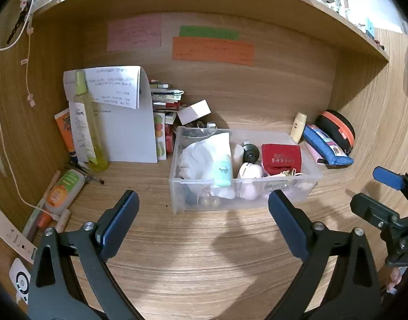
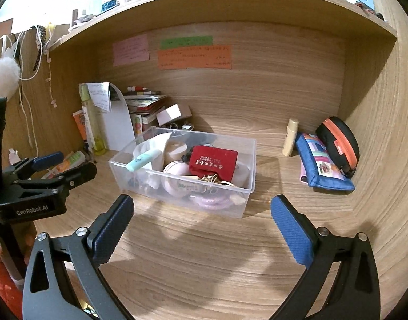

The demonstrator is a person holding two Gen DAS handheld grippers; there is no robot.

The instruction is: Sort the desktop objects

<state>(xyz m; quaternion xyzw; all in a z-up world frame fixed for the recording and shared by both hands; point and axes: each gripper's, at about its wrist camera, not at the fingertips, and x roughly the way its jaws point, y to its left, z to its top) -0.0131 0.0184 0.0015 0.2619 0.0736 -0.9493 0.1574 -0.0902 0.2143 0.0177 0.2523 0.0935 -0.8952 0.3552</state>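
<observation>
One clear bin [image 1: 305, 184] at twelve o'clock on the desk [image 1: 193, 261], holding one red pouch [image 1: 281, 158]; two zip cases at two o'clock, blue [image 2: 321, 165] and black-orange [image 2: 340, 141]. Two grippers, left [image 1: 204, 218] and right [image 2: 202, 225], both spread wide, gripping nothing. Only from the left wrist: one squat orange-labelled bottle [image 1: 64, 190] lying at nine o'clock.

A storage bin [image 1: 244, 186] sits mid-desk [image 1: 204, 266]. Inside it, a pouch [image 1: 281, 158] lies toward three o'clock, with a small tube [image 1: 223, 172] and a cloth [image 1: 204, 154] toward nine. At ten o'clock from the bin a spray bottle [image 1: 88, 122] stands before propped papers [image 1: 129, 133], books [image 1: 165, 98] stacked behind. At two o'clock a pencil case [image 1: 328, 145] leans on a round zip case [image 1: 337, 130], a stick tube [image 1: 298, 127] just left.
</observation>
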